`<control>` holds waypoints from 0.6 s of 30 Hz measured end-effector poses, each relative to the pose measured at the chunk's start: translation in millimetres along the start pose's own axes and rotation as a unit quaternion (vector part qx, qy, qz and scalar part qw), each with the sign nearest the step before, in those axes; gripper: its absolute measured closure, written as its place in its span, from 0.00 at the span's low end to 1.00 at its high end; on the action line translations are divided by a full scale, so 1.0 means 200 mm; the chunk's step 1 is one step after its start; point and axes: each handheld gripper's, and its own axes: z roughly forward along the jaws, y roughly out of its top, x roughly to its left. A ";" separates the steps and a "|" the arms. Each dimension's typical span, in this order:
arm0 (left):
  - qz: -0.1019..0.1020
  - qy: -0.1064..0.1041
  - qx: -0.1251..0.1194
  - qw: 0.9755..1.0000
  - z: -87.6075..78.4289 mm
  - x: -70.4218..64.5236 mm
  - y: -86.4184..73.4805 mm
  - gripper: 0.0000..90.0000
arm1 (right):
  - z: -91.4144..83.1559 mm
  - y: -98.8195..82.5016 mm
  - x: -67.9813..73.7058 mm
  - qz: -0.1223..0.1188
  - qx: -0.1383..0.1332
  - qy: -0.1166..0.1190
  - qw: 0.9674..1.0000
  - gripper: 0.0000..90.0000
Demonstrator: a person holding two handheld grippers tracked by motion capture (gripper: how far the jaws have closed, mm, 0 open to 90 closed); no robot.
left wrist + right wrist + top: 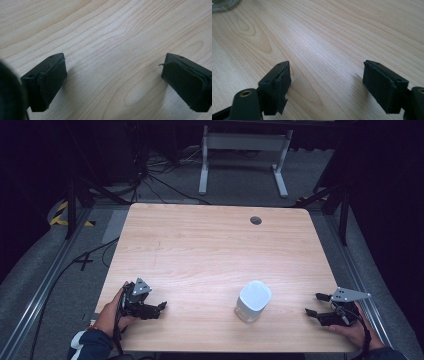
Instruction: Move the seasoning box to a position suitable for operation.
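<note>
The table (210,250) has a light wooden top with fine, wavy grain lines and rounded corners, and near its far edge there is a small dark round cable hole (256,220). On the near half of the table, right of the middle, stands a jar (252,301) of clear glass with a white lid; its form is squarish with soft rounded corners, and its glass base is seen at the top left corner of the right gripper view (223,5). The left gripper (163,307) rests low near the near left edge of the table, well apart from the jar, and its two black jaws are spread wide with only bare wood between them; the pads (52,82) look soft and a little frayed at the edges. The right gripper (316,304) lies near the near right corner, pointing toward the jar, also with jaws wide apart and nothing between them. Nothing stands between the grippers and the jar. Behind the table, on the grey floor, are a white metal frame (245,157) and black cables (150,175)
</note>
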 end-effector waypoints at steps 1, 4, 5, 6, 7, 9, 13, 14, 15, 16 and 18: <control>0.004 0.006 0.002 1.000 0.00 0.01 0.00 0.05 | 0.00 0.00 0.00 0.000 0.001 0.000 1.000 0.25; -0.007 0.007 0.009 1.000 0.01 0.00 0.01 0.00 | 0.00 0.00 0.00 -0.004 0.002 -0.003 1.000 0.26; -0.007 0.007 0.009 1.000 0.01 0.01 0.01 0.00 | 0.00 0.00 0.00 -0.003 0.002 -0.003 1.000 0.26; -0.008 0.007 0.009 1.000 0.01 0.00 0.01 0.00 | 0.00 0.00 0.00 -0.003 0.002 -0.003 1.000 0.26; -0.007 0.007 0.009 1.000 0.01 0.00 0.01 0.00 | 0.00 0.01 0.00 -0.003 0.004 -0.005 1.000 0.26; -0.010 0.006 0.007 1.000 0.01 0.00 0.01 0.00 | -0.01 0.01 0.00 -0.001 0.006 -0.015 1.000 0.29; -0.003 0.006 0.010 1.000 0.01 0.00 0.01 0.00 | -0.02 0.02 0.00 0.000 0.005 -0.025 1.000 0.39; -0.007 0.001 0.011 1.000 0.01 0.00 0.01 0.00 | -0.02 0.03 0.00 0.000 0.001 -0.026 1.000 0.41; 0.000 0.002 0.005 1.000 0.02 0.00 0.02 0.00 | -0.03 0.03 0.00 0.003 -0.004 -0.024 1.000 0.45; -0.003 -0.005 0.008 1.000 0.02 -0.01 0.02 0.00 | -0.03 0.04 0.00 0.002 -0.009 -0.023 1.000 0.50; 0.009 -0.009 0.007 1.000 0.02 -0.01 0.02 0.00 | -0.04 0.05 0.01 0.000 -0.014 -0.023 1.000 0.52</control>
